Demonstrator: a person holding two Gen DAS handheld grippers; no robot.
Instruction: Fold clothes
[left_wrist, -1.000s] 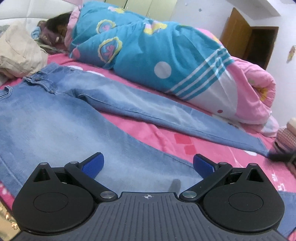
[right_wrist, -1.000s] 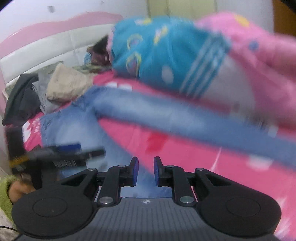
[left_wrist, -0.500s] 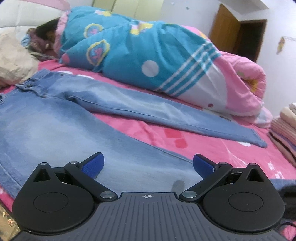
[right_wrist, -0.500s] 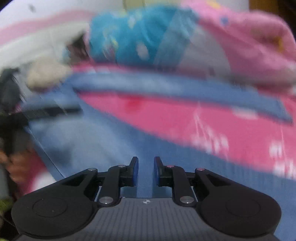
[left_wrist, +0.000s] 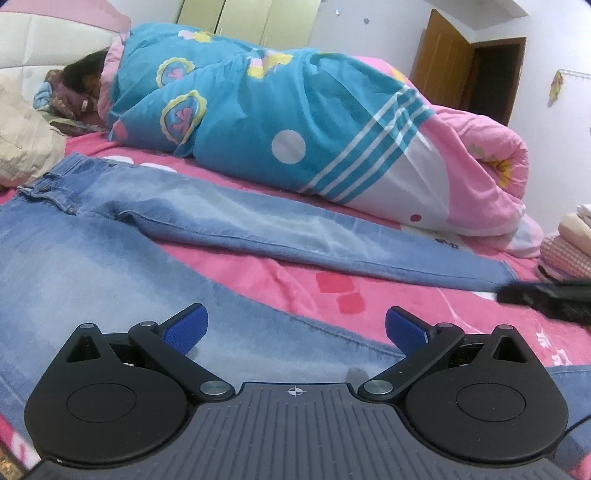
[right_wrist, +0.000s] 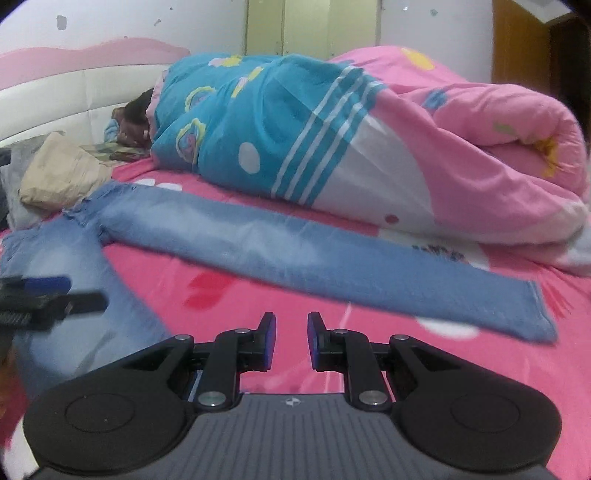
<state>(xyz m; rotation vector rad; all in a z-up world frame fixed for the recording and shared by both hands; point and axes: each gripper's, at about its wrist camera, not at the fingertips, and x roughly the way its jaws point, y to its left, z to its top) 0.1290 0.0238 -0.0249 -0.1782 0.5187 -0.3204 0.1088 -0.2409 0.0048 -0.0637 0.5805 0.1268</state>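
Light blue jeans (left_wrist: 295, 229) lie flat on the pink bed sheet (left_wrist: 332, 291), legs spread apart, waistband at the far left. My left gripper (left_wrist: 295, 317) is open wide just above the near leg (left_wrist: 92, 277), with nothing between its fingers. My right gripper (right_wrist: 291, 321) hangs over bare pink sheet (right_wrist: 258, 295) between the legs, its jaws a narrow gap apart and holding nothing. The far leg (right_wrist: 295, 251) runs across in front of it, its hem (right_wrist: 532, 310) to the right. In the left wrist view the right gripper (left_wrist: 546, 295) shows blurred beside that hem.
A person lies under a rolled blue and pink quilt (left_wrist: 295, 110) along the far side of the bed. A beige garment (right_wrist: 62, 173) sits by the headboard at the left. A stack of folded clothes (left_wrist: 569, 243) stands at the right edge. My left gripper (right_wrist: 48, 295) shows at that view's left edge.
The right wrist view swung right, then back, and is sharp now. In the left view the right gripper left the far hem and has come back beside it. The left gripper hardly moved.
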